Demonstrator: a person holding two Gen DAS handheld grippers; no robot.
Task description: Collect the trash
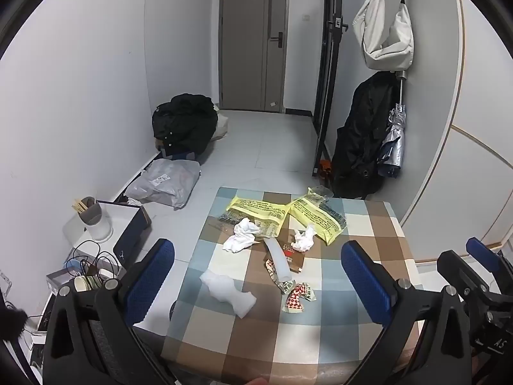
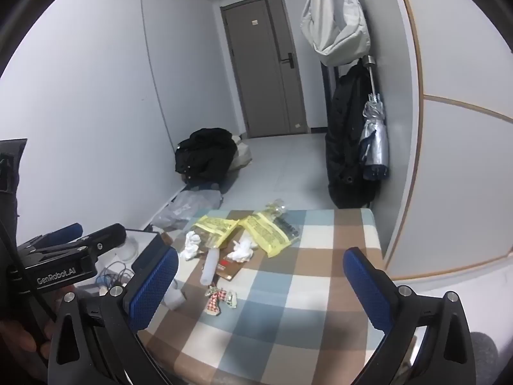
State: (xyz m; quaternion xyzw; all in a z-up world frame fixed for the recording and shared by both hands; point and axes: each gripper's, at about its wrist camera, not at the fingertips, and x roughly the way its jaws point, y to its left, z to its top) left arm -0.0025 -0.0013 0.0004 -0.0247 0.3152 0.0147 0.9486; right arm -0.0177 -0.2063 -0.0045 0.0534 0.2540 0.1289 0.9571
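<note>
I hold the left hand-held gripper (image 1: 256, 284) and right hand-held gripper (image 2: 260, 285) wide open and empty above the checked table (image 1: 368, 224), where yellow bags (image 1: 256, 211), crumpled tissues (image 1: 242, 234) and wrappers (image 1: 296, 295) lie loose.

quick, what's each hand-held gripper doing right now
Left hand-held gripper: open, holding nothing.
Right hand-held gripper: open, holding nothing.
</note>
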